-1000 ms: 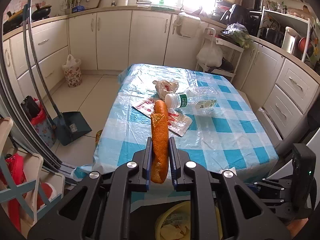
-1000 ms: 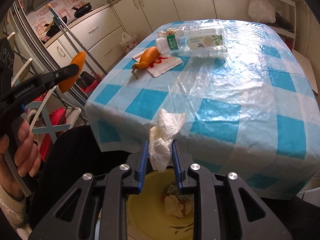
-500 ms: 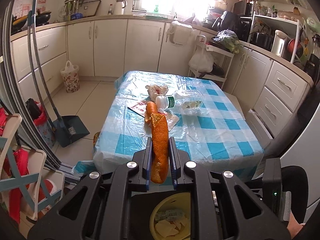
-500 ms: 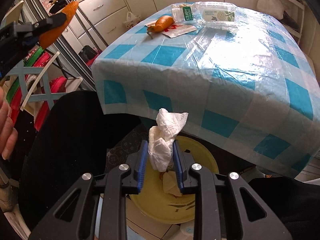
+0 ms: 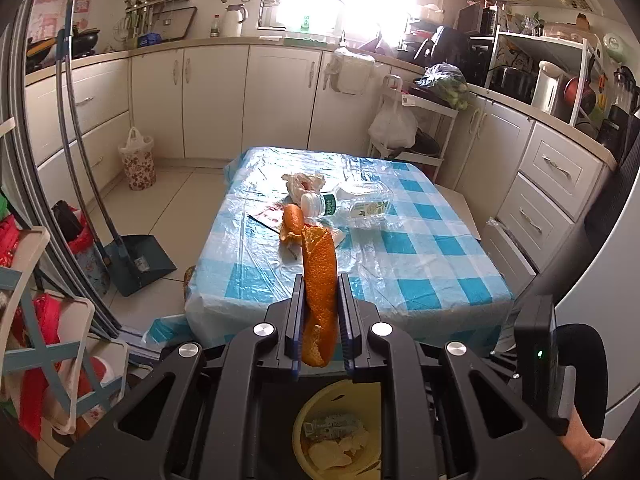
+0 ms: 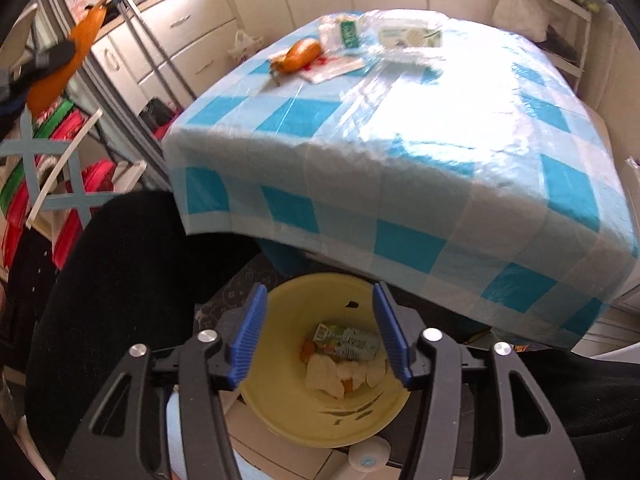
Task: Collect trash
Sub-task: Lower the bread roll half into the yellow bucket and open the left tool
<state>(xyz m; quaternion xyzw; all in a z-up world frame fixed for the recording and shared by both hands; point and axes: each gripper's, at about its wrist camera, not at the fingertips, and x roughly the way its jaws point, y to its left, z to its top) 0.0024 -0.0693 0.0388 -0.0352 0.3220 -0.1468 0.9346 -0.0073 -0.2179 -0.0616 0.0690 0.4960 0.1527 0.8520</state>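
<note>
My left gripper (image 5: 320,284) is shut on a long strip of orange peel (image 5: 318,272), held in the air in front of the table's near edge. That peel (image 6: 68,64) also shows at the upper left of the right wrist view. My right gripper (image 6: 319,288) hangs over the yellow bin (image 6: 280,412) on the floor; its jaws are opening and nothing is between them. White tissue (image 6: 324,372) lies in the bin beside a small carton (image 6: 348,342). The bin (image 5: 298,428) also sits below my left gripper. On the table remain another orange peel (image 5: 292,220), a plastic bottle (image 5: 360,204) and a crumpled wrapper (image 5: 304,184).
The table (image 5: 400,248) has a blue checked cloth under clear plastic. A flat red and white wrapper (image 5: 268,214) lies under the peel. A dustpan (image 5: 140,260) and broom stand on the floor at the left. Cabinets line the back and right walls.
The right gripper's jaws have spread apart and the white tissue they held now lies in the yellow bin. The left gripper has drawn back from the table, still holding the peel.
</note>
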